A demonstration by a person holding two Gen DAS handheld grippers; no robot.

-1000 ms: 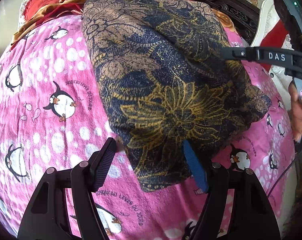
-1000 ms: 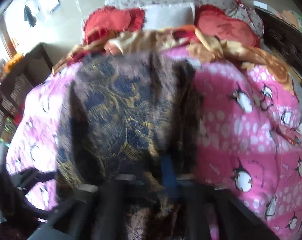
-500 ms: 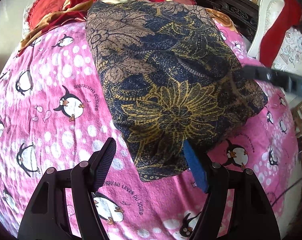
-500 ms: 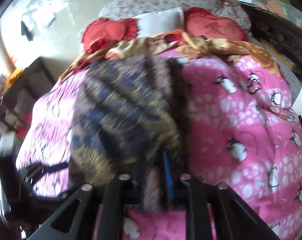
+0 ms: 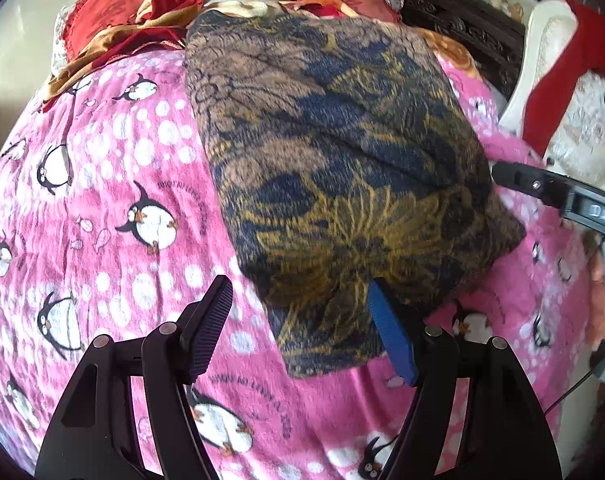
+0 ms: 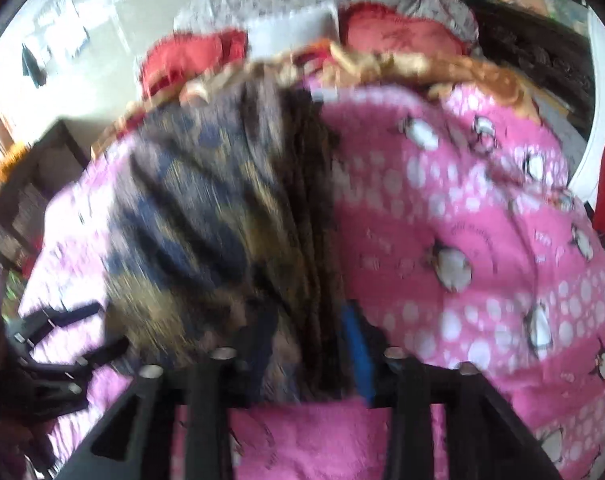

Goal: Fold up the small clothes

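Observation:
A folded dark garment [image 5: 334,168] with blue, brown and gold flowers lies on the pink penguin blanket [image 5: 114,184]. My left gripper [image 5: 300,320] hovers open over the garment's near corner, and its blue pad touches the cloth's edge. One of the right gripper's fingers [image 5: 518,178] shows just off the garment's right edge, with a hand [image 5: 602,292] behind it. The right wrist view is blurred. There the right gripper [image 6: 308,340] has its jaws opening, with the garment's [image 6: 206,216] edge lying loose between them.
Red pillows [image 5: 114,12] and a crumpled orange-brown cloth [image 5: 102,56] lie at the head of the bed, before a dark carved headboard [image 5: 462,28]. A white chair [image 5: 538,64] draped in red stands to the right. Dark furniture [image 6: 26,184] stands beyond the bed's left side.
The right gripper's jaws went from shut on the garment's edge to apart. It has slid right, off the garment. The left gripper kept still and open.

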